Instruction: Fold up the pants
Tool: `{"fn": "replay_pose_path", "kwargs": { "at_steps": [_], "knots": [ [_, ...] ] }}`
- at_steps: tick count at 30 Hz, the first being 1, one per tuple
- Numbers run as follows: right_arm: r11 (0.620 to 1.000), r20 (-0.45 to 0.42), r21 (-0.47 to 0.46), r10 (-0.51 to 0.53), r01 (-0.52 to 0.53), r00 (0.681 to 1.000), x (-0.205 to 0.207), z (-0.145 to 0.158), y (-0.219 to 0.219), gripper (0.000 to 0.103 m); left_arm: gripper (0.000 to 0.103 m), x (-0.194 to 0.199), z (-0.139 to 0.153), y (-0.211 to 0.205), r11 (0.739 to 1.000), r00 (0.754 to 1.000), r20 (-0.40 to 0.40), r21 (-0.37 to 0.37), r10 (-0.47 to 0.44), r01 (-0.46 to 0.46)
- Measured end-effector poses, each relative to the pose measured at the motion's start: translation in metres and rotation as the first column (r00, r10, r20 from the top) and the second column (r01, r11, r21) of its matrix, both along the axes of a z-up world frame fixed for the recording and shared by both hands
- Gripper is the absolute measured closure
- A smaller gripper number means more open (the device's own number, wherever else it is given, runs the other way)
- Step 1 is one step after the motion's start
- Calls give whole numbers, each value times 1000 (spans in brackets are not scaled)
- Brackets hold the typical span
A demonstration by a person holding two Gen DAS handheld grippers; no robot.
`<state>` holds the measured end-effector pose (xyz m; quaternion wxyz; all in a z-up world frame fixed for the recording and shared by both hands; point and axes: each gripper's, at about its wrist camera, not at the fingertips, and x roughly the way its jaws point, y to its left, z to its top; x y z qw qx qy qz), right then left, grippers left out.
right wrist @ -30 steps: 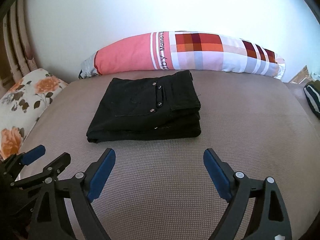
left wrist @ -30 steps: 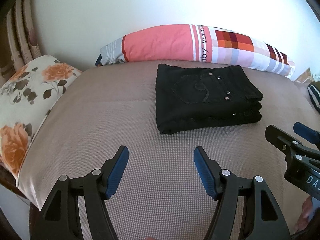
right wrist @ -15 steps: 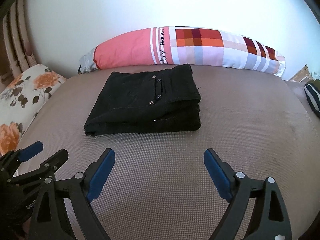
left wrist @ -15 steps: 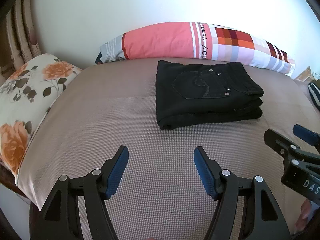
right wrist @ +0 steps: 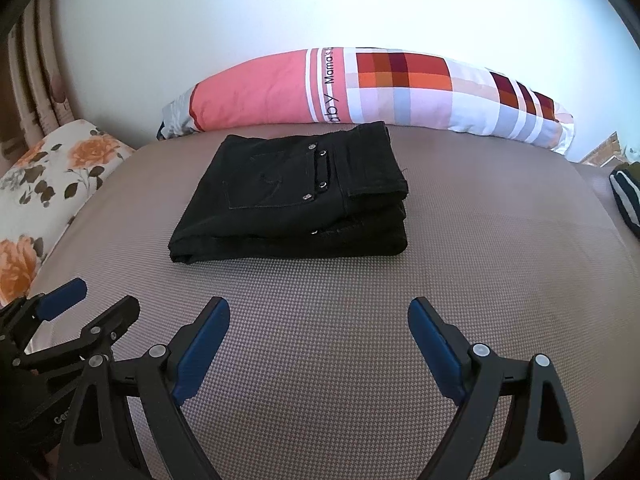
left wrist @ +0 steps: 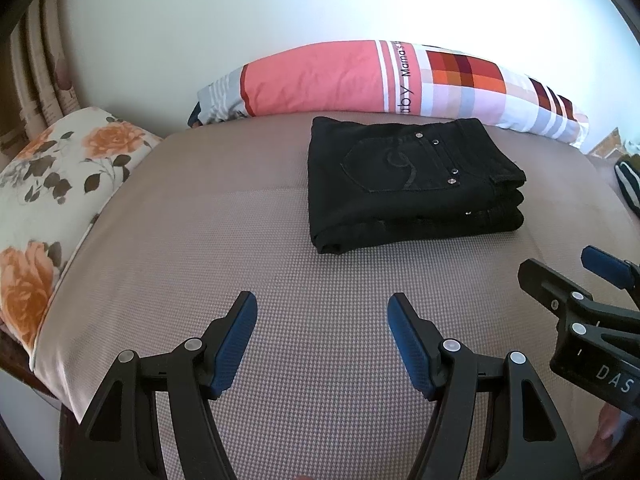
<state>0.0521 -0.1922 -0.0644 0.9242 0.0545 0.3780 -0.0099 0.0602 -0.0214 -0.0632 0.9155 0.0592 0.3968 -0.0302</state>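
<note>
Although both grippers hang back over the near part of the bed (left wrist: pixel 168 208), little has changed in the last second: the folded black pants (left wrist: pixel 404 184) lie in the same tidy stack at about one o'clock from the left gripper (left wrist: pixel 322 340) and eleven o'clock from the right gripper (right wrist: pixel 318 344), just in front of the long patchwork bolster (left wrist: pixel 360 76). Both pairs of jaws stand spread and empty, well apart from the cloth. The views have only drifted slightly. I judge the folding finished, with both hands merely idling clear.
</note>
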Motion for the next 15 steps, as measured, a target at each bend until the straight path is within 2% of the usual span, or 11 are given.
{"fn": "replay_pose_path", "kwargs": {
  "at_steps": [15],
  "knots": [
    [1000,-4,12,-20,20,1000,2,-1,-6,14,35,0,2,-2,1000,1000,19,0,-19,19]
  ]
}}
